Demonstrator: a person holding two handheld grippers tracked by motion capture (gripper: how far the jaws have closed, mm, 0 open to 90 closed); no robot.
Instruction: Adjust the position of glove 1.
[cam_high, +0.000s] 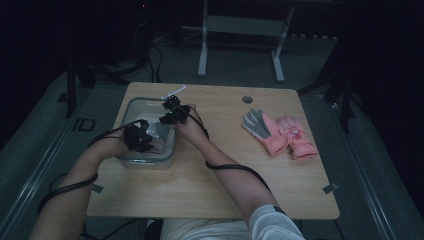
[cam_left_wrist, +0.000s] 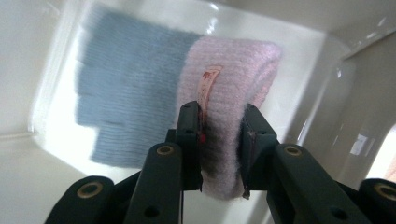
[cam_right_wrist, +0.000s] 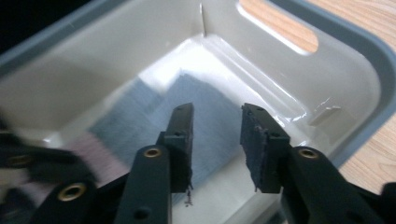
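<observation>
A knit glove, grey-blue (cam_left_wrist: 133, 109) at the fingers and pale pink (cam_left_wrist: 233, 93) at the cuff, lies flat on the floor of the pale plastic bin (cam_right_wrist: 327, 70), its pink cuff folded up and pinched between black jaws.

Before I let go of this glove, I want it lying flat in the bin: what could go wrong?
The left gripper pinches the knit glove by its doubled-over pink cuff, so it may stay bunched. The open right gripper hangs just above the grey fingers and could snag them in the bin.
</observation>
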